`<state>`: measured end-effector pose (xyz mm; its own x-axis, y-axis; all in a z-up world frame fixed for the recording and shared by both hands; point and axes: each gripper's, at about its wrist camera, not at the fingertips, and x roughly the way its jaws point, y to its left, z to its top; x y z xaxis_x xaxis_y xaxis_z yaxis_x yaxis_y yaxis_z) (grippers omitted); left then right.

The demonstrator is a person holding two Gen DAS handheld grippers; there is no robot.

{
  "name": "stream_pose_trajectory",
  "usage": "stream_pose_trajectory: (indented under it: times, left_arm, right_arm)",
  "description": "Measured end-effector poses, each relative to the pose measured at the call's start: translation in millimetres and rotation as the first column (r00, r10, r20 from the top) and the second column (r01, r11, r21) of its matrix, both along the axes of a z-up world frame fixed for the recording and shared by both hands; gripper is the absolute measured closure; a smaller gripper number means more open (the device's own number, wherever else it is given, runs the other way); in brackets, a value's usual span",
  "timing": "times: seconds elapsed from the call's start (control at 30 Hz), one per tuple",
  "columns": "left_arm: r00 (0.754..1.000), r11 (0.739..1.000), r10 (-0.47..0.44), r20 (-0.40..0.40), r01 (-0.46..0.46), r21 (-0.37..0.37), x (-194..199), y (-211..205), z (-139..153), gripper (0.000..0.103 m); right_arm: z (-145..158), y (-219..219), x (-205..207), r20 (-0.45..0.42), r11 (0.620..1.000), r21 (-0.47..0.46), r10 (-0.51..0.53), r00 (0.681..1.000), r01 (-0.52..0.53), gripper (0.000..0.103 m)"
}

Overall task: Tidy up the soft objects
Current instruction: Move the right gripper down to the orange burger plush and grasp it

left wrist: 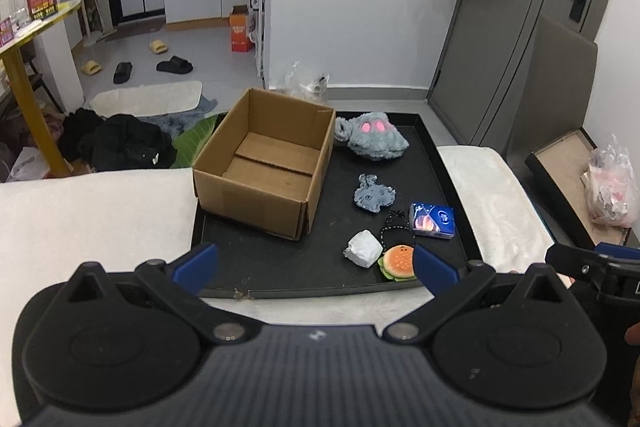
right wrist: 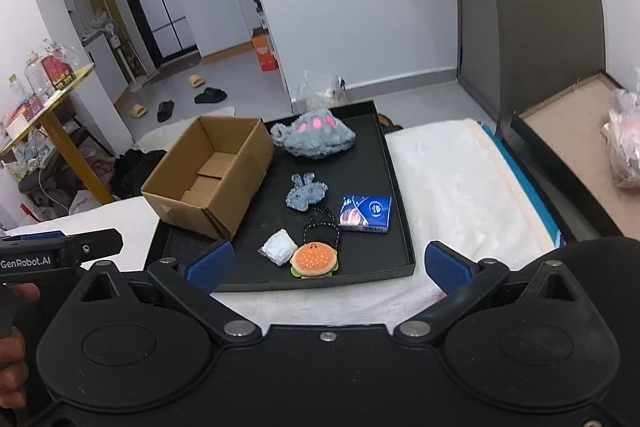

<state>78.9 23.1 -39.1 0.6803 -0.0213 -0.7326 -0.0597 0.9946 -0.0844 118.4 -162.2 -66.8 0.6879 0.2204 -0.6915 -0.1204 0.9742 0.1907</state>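
Note:
A black tray (left wrist: 280, 263) (right wrist: 396, 195) holds an open, empty cardboard box (left wrist: 264, 163) (right wrist: 208, 175) on its left side. To the box's right lie a big grey plush with pink spots (left wrist: 374, 137) (right wrist: 314, 135), a small grey plush (left wrist: 374, 195) (right wrist: 306, 195), a blue tissue pack (left wrist: 432, 219) (right wrist: 366, 213), a white wrapped lump (left wrist: 363, 249) (right wrist: 278, 247) and a burger plush on a beaded chain (left wrist: 397, 263) (right wrist: 314, 261). My left gripper (left wrist: 316, 269) is open over the tray's near edge. My right gripper (right wrist: 326, 267) is open just short of the burger plush.
The tray rests on a white blanket (left wrist: 80, 223) (right wrist: 452, 179). A yellow table (left wrist: 24, 39) stands at the left, with dark clothes (left wrist: 120, 143) on the floor below. A brown board with a plastic bag (right wrist: 624, 147) lies at the right.

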Motion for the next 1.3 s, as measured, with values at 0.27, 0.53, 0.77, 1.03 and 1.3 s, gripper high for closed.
stream_pose_trajectory:
  times: [0.27, 0.53, 0.77, 1.03, 1.3]
  left_arm:
    - [0.998, 0.999, 0.045, -0.054, -0.045, -0.014, 29, 17, -16, 0.001]
    - [0.992, 0.995, 0.103, -0.07, -0.104, -0.011, 61, 40, -24, 0.001]
    - [0.986, 0.99, 0.144, -0.08, -0.144, 0.01, 91, 62, -33, 0.004]
    - [0.983, 0.987, 0.158, -0.094, -0.157, 0.014, 125, 87, -43, 0.015]
    - [0.982, 0.988, 0.149, -0.116, -0.144, 0.051, 160, 103, -63, 0.028]
  right_arm:
    - [-16, 9, 31, -0.059, 1.0, -0.008, 0.018, 0.998, -0.019, 0.003]
    - [-27, 18, 64, -0.099, 0.999, -0.007, 0.04, 0.994, -0.041, 0.005]
    - [-44, 26, 92, -0.159, 0.998, -0.001, 0.063, 0.985, -0.064, 0.01]
    - [-68, 29, 117, -0.218, 0.998, 0.002, 0.067, 0.974, -0.068, 0.013]
    - [-100, 35, 142, -0.294, 0.995, 0.018, 0.1, 0.951, -0.099, 0.027]
